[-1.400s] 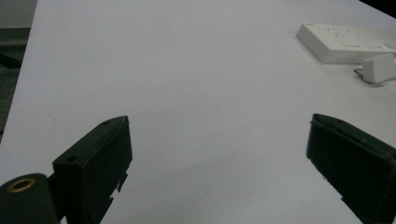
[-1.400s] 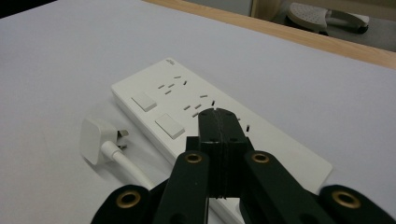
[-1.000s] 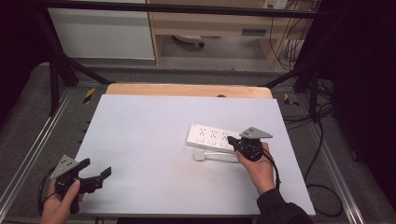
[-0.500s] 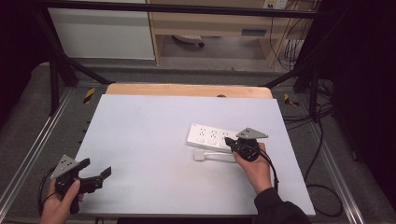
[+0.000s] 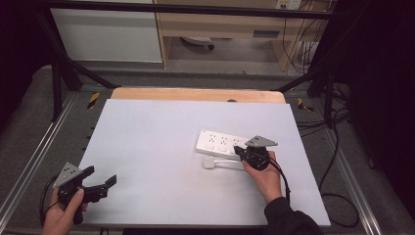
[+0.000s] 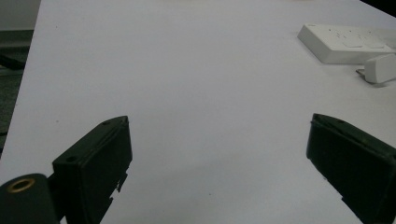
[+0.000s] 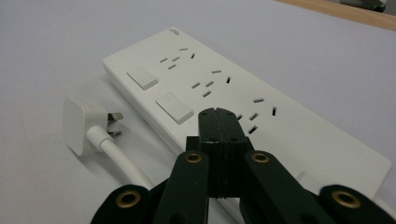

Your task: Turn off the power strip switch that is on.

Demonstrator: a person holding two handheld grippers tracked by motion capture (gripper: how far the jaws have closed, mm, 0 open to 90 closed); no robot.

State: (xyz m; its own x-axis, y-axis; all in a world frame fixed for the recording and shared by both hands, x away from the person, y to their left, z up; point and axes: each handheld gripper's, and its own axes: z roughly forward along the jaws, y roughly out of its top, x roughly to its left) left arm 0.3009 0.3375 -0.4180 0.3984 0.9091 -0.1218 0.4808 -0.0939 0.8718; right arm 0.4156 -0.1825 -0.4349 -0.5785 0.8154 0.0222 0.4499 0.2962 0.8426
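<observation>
A white power strip (image 5: 220,143) (image 7: 215,88) (image 6: 348,42) with switches and several sockets lies on the white table, right of centre. A white plug (image 5: 209,163) (image 7: 81,122) (image 6: 380,69) on a white cable (image 7: 121,161) lies beside the strip's near side, prongs toward it. My right gripper (image 5: 238,152) (image 7: 219,119) hovers over the strip's near edge, jaws pressed together with nothing between them. Near the front left corner, my left gripper (image 5: 100,182) (image 6: 219,158) is held with its jaws wide apart over bare table.
The white table top (image 5: 161,132) has a wooden strip (image 5: 195,94) along its far edge. Metal rails (image 5: 34,161) run along both sides. A cabinet and shelving (image 5: 220,24) stand on the floor beyond, and cables (image 5: 337,196) hang at the right.
My right gripper has edged slightly left and toward the near side along the strip. The left gripper has stayed put.
</observation>
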